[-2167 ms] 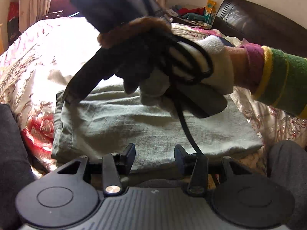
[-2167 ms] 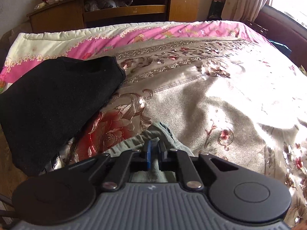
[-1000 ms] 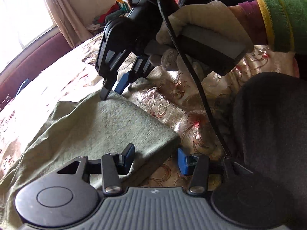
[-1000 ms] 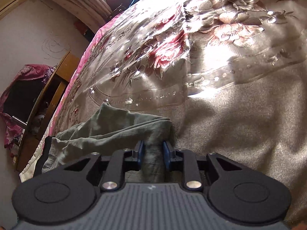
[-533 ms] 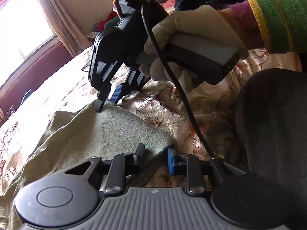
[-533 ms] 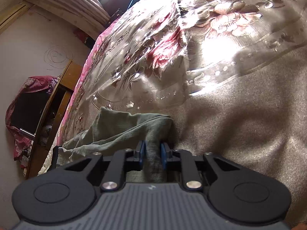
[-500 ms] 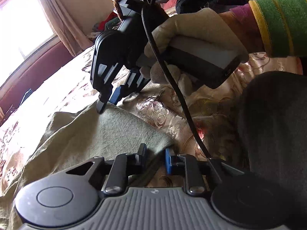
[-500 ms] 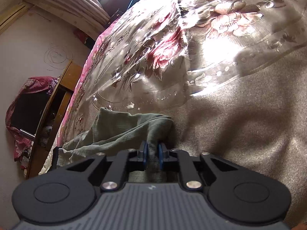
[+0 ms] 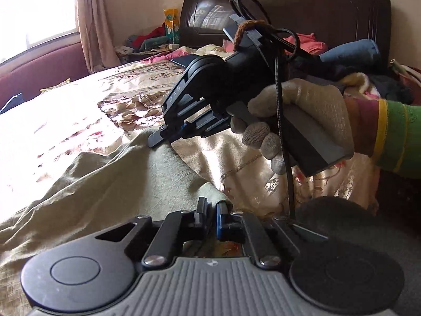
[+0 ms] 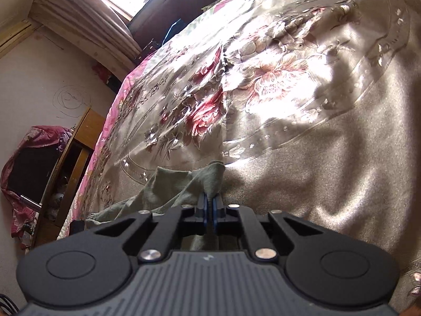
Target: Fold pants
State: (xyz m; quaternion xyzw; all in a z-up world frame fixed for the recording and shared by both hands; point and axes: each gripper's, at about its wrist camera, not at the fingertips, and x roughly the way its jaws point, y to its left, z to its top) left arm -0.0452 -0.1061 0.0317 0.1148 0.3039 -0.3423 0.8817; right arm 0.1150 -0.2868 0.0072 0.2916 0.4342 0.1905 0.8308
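a bed took up the room, spread with a shiny floral quilt [image 10: 302, 131] in gold and red, sunlit from a curtained window on the far left.

the left gripper [image 9: 211, 209] sat low at the near edge of the fold, its jaws drawn almost together with a near corner of the pants [image 9: 118, 181] pinched between them. the right gripper [image 10: 209, 205] was clamped on the far corner of the same edge, the olive cloth rising in a small peak out of its pads; in the left wrist view it showed as a black tool held by a gloved right hand [image 9: 302, 121], tips just at the cloth.

outward from both, the pants lay rumpled across the quilt toward the left, partly folded. judging by the two corner grips, the step in hand was another fold: both corners would likely need lifting together and carrying across the cloth, level, so the layers do not slip.

beyond stood a dark headboard [image 9: 289, 18] with heaped clothes on the far right, and a wooden cabinet [image 10: 71, 163] beside the bed.
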